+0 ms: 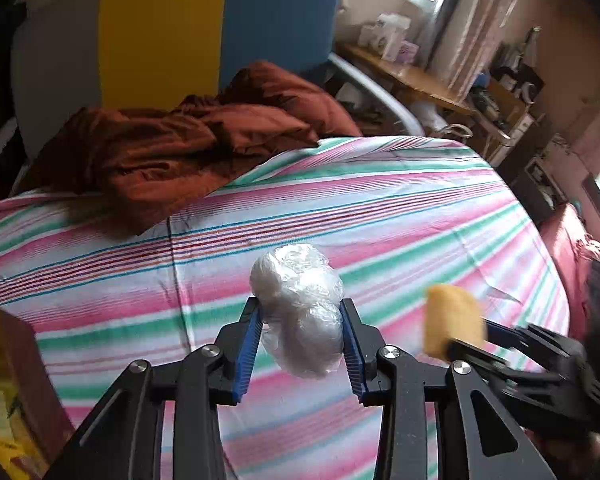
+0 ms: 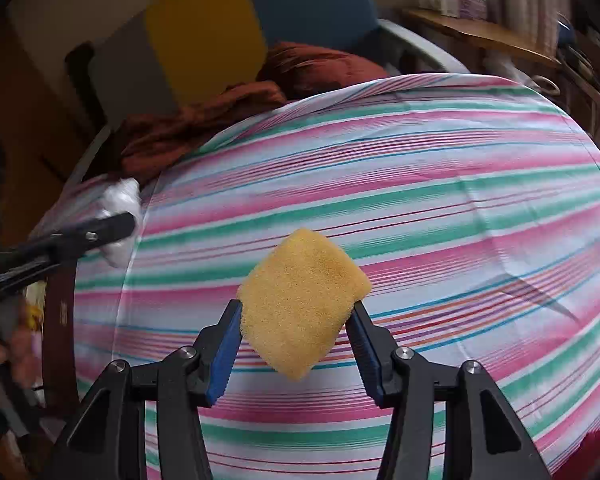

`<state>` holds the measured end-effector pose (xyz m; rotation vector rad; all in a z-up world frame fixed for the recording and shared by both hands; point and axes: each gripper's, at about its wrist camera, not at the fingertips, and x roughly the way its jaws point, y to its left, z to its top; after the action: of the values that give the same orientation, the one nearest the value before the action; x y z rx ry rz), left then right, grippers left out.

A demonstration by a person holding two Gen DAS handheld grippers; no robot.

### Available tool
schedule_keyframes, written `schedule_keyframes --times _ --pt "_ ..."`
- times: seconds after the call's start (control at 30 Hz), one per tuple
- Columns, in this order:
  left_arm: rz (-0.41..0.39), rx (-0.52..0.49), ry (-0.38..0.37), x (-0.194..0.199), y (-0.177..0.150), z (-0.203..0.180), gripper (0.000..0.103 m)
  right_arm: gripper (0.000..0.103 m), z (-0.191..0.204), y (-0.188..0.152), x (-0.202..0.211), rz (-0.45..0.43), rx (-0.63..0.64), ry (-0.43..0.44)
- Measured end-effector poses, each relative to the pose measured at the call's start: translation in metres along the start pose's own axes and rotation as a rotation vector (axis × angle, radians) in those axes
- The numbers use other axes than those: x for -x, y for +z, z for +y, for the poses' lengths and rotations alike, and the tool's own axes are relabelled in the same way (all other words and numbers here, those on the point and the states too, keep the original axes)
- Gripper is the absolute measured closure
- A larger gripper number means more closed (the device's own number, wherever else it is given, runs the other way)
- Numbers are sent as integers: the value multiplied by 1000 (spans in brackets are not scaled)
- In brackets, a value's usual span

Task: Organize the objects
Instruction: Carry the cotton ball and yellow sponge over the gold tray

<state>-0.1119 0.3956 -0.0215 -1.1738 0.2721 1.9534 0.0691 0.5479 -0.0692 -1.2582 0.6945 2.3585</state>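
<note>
The striped bedsheet (image 1: 380, 208) fills the middle of both views, with a rumpled rust-red blanket (image 1: 172, 148) heaped at its upper left edge. At the lower left corner of the left wrist view sits the rim of a brown box (image 1: 28, 360), probably where things are meant to go. The left gripper (image 1: 300, 328) pinches a crumpled clear plastic bag (image 1: 300, 304) between its blue pads, the bundle's long axis running up and away from the fingers, lifted clear of the sheet. The right gripper (image 2: 296, 332) clamps a yellow sponge (image 2: 304, 304) by two opposite edges, tilted like a diamond, also off the sheet. The box lies left of both, so I judge the left hand nearer to it
</note>
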Motion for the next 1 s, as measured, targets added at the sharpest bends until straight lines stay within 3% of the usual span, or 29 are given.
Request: schedule_keyframes --times 0.4,0.83,1.0 --pt "-145 -97 25 86 -56 -14 64 50 17 -6 -9 31 82 -33" --pt "-284 -53 108 157 -105 21 64 50 26 -11 -14 55 113 -83" --pt "-294 -20 138 167 -124 38 64 50 38 -14 -15 68 130 -78"
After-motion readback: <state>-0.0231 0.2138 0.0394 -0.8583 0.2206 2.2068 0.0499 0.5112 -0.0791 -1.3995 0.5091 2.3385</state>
